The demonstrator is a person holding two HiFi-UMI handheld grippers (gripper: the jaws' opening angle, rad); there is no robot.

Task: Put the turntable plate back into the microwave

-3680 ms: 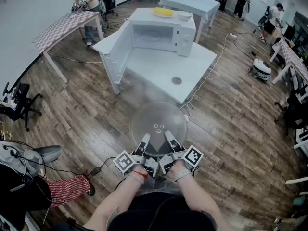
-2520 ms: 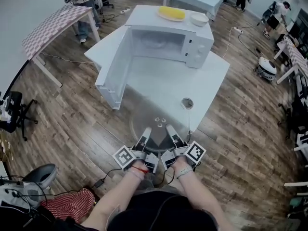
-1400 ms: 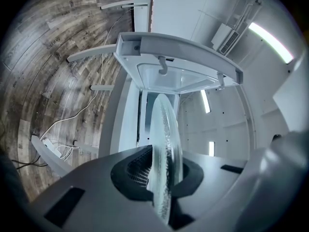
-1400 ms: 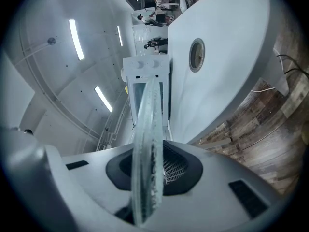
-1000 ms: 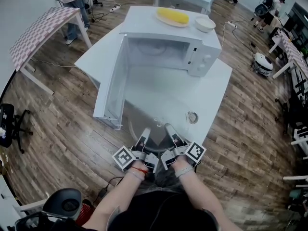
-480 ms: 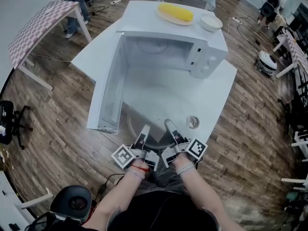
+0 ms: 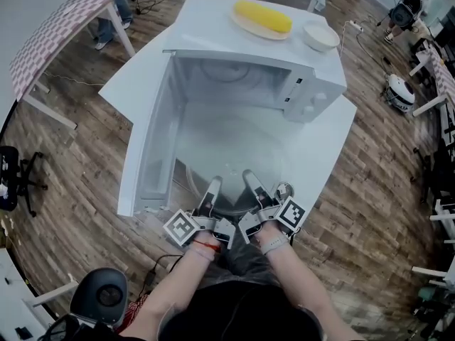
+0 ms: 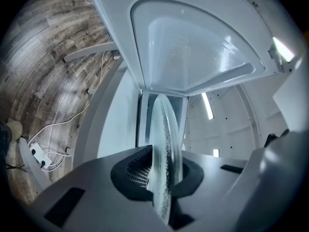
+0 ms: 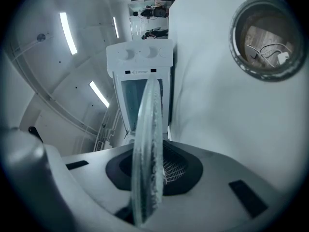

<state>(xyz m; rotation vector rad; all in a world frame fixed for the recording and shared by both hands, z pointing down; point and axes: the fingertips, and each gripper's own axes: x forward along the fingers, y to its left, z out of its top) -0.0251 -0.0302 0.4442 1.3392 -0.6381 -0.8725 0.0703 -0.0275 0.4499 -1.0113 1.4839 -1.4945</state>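
At the near edge of the counter (image 7: 325,144), facing the open microwave (image 7: 227,40), we hold the turntable plate (image 7: 229,151) level by its near rim. Left tongs (image 7: 211,192) and right tongs (image 7: 251,187) are both clenched on the glass, and each gripper view shows the rim wedged between its jaws. Just changed: the plate now hangs over the counter, its far rim close to the oven mouth, with the door (image 7: 146,155) swung wide on our left. We judge the carry finished, and the slide into the cavity is not yet begun. Some seconds back the plate hung over the floor (image 7: 67,158), with the counter well apart. Half a second back it sat farther from the mouth. The grip is unchanged throughout.
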